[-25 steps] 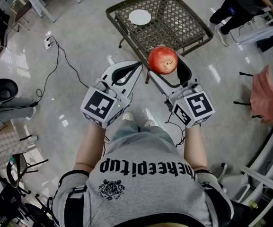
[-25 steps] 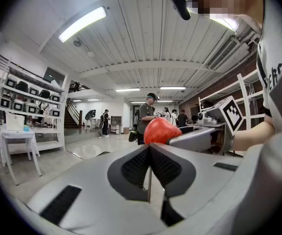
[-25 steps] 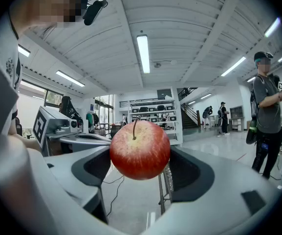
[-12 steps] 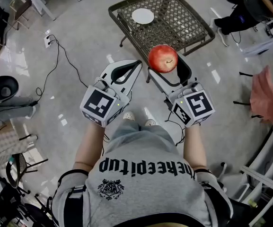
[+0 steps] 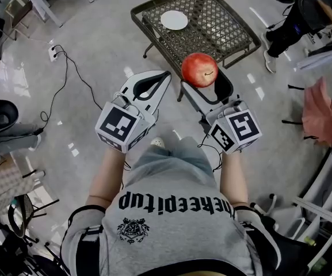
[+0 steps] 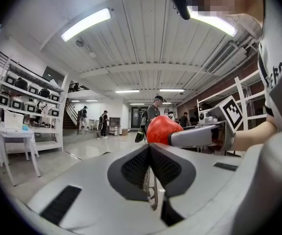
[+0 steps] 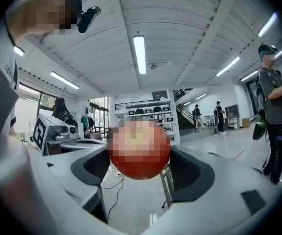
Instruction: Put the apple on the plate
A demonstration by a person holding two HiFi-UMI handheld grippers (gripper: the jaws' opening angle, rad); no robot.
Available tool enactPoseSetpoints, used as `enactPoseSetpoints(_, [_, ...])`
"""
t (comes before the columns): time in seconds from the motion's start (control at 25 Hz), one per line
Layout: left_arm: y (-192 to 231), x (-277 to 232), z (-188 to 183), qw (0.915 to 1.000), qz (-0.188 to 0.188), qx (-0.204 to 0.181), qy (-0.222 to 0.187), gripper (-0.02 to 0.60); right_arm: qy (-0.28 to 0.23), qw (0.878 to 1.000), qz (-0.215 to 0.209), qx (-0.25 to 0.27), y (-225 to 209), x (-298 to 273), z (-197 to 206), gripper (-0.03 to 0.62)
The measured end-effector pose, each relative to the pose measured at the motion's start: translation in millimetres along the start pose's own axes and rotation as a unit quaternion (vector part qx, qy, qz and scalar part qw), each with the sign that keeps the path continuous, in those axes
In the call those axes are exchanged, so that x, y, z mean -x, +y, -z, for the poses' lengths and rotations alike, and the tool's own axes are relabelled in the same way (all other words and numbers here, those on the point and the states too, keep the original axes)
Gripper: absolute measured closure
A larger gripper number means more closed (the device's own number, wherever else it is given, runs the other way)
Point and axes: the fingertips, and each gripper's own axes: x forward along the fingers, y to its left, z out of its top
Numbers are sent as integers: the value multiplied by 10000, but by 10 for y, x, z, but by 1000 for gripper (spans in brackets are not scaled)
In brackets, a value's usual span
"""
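A red apple (image 5: 199, 69) is clamped between the jaws of my right gripper (image 5: 202, 76), held high above the floor. It fills the middle of the right gripper view (image 7: 140, 150) and shows at the side in the left gripper view (image 6: 163, 130). My left gripper (image 5: 167, 75) is shut with nothing in it, its tips just left of the apple. A small white plate (image 5: 174, 20) lies on the far left part of a dark mesh table (image 5: 230, 36) ahead of both grippers. Both grippers point upward, so their own views show ceiling and room, not the plate.
A white cable (image 5: 72, 68) runs across the shiny floor at the left. A person (image 5: 295, 16) stands at the upper right beyond the table; another person (image 7: 272, 111) shows in the right gripper view. A pink cloth (image 5: 318, 111) hangs at the right edge.
The view has shifted slightly; the table and plate sit a little nearer the top. Both grippers and the apple hold nearly the same pose.
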Motion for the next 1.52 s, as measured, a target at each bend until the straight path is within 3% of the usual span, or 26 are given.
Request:
enactPoseSetpoints(0.32, [186, -199, -31, 10000, -37, 56, -46, 561, 69, 9987, 145, 487, -217, -145, -89, 204])
enactPoseSetpoints(1.08, [951, -1266, -127, 9991, -405, 110, -97, 561, 181, 9978, -525, 351, -1184, -954, -258, 204])
enactPoseSetpoints(1.52, [1086, -1903, -275, 9983, -549, 72, -204, 561, 185, 9964, -709, 429, -1778, -1110, -408, 204])
